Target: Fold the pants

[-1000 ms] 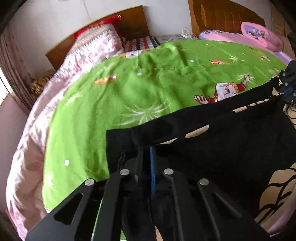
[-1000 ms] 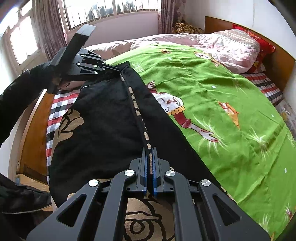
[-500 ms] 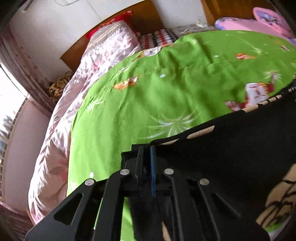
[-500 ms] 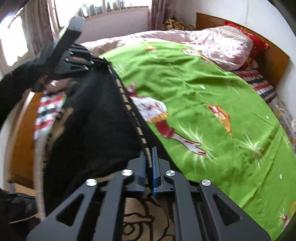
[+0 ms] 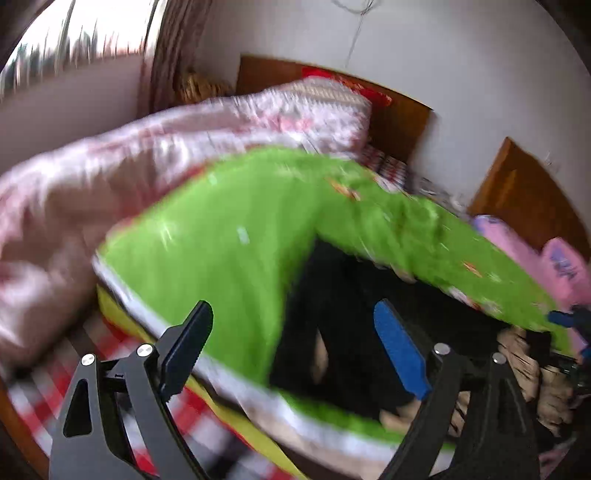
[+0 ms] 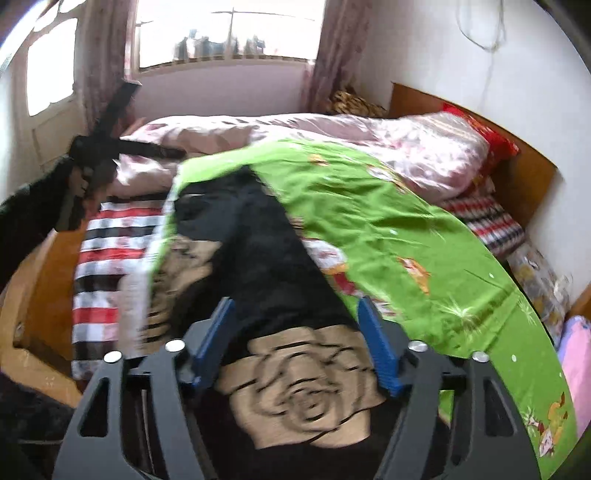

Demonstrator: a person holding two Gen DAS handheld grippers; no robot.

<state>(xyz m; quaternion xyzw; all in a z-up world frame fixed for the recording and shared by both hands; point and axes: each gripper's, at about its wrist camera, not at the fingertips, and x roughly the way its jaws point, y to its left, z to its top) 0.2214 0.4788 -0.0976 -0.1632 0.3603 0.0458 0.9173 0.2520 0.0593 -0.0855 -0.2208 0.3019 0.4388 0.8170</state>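
Observation:
The black pants [image 6: 266,266] with a tan rose print lie flat along the near edge of the bed, on the green cartoon blanket [image 6: 388,229]. They show blurred in the left wrist view [image 5: 351,332]. My right gripper [image 6: 295,314] is open and empty, just above the near end of the pants. My left gripper [image 5: 291,332] is open and empty, above the blanket's edge beside the other end of the pants. It shows at upper left in the right wrist view [image 6: 110,147].
A pink quilt [image 6: 332,147] is heaped at the far side of the bed. A red, black and white checked sheet [image 6: 107,251] shows at the bed's wooden edge. Wooden headboard [image 6: 517,173] and a window [image 6: 229,33] stand behind. Pink bedding [image 5: 546,258] lies at right.
Both grippers have let go of the pants and opened. The pants have dropped flat onto the blanket. The left gripper has swung away toward the bed's edge.

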